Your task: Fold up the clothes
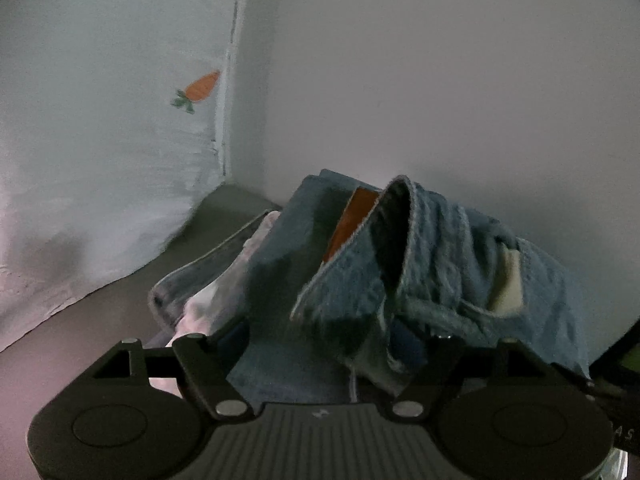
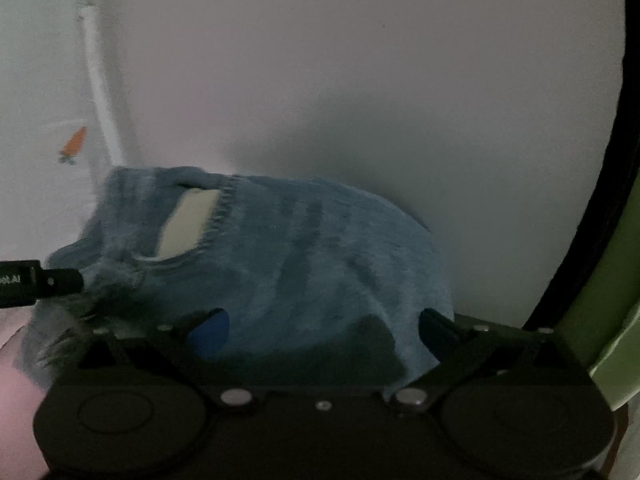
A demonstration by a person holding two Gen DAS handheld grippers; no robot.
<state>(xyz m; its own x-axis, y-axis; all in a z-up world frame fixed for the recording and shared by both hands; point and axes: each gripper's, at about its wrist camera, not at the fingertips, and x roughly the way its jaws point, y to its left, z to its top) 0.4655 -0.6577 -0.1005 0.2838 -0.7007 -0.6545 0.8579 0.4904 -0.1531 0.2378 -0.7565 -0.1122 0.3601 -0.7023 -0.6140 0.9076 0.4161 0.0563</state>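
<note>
Presently listed: one pair of blue denim jeans, heaped in a soft mound straight ahead of both my grippers, against a pale wall. Left gripper: jaws spread wide, denim lying in the gap between them, pads not pressing on it; nothing held. Right gripper: jaws at full spread, cloth bulging up between and beyond them, likewise not clamped. Step in hand, as I judge it: a fold has been laid and let go, and the bundle is not yet flat. Next move, by my reckoning, calls for a fresh hold on an outer edge, one gripper to each side, and a pull to smooth the hump before doubling it again. Materials: mid-weight denim, coarse twill, faded along the seams; a thick hemmed band stands up in a loop just beyond my left jaws, with a stiff brown leather patch beside it. A cream pocket lining shows to the right of that loop, edged in zigzag stitching in the right view. Pale pinkish-white cloth peeks from under the denim at my left. Supporting surface: dull grey, smooth. Wall to the far left carries a small carrot picture. Right view is blurred.
</note>
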